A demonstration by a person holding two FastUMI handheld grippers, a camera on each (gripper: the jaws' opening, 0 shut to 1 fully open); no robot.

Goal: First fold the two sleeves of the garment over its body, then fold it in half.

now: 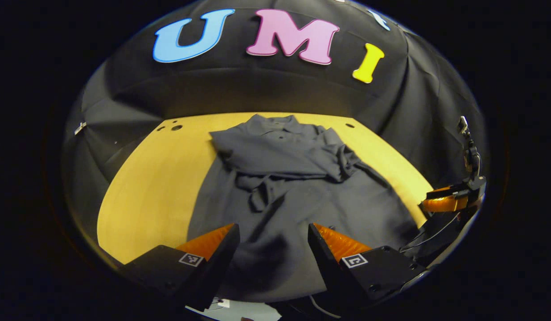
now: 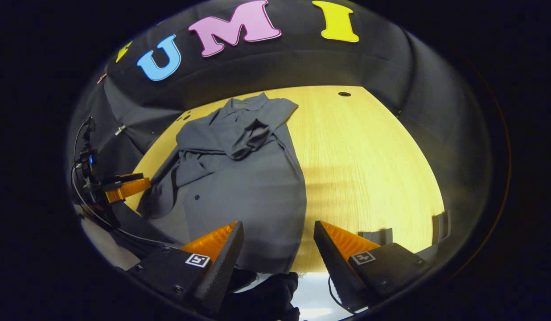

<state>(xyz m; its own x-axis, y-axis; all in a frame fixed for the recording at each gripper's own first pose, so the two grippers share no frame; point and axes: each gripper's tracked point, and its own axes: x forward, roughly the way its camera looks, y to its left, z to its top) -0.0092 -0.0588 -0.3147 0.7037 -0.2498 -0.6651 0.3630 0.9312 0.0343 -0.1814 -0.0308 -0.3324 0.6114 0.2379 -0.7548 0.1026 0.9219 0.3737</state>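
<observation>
Table (image 2: pixel 369 147), one garment (image 2: pixel 240 178), two sleeves (image 2: pixel 246 138).

No legible txt; square markers on fingers (image 1: pixel 191 259), unreadable.

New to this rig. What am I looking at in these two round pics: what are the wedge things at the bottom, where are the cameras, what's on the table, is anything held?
There is no robot arm. A person holds one two-finger gripper in each hand, and a fisheye camera rides on each, looking forward along its fingers.

In the left gripper view, the two wedges at the bottom are the left gripper, jaws apart. The right gripper view shows the right gripper the same way, also open. Each view catches the other gripper at its edge.

On the wooden table lies a dark grey garment, collar at the far end, hem toward the grippers. Both sleeves look already folded over its body, rather bunched. The fold in half is not done yet.

Nothing is held; both grippers hover near the hem.
</observation>
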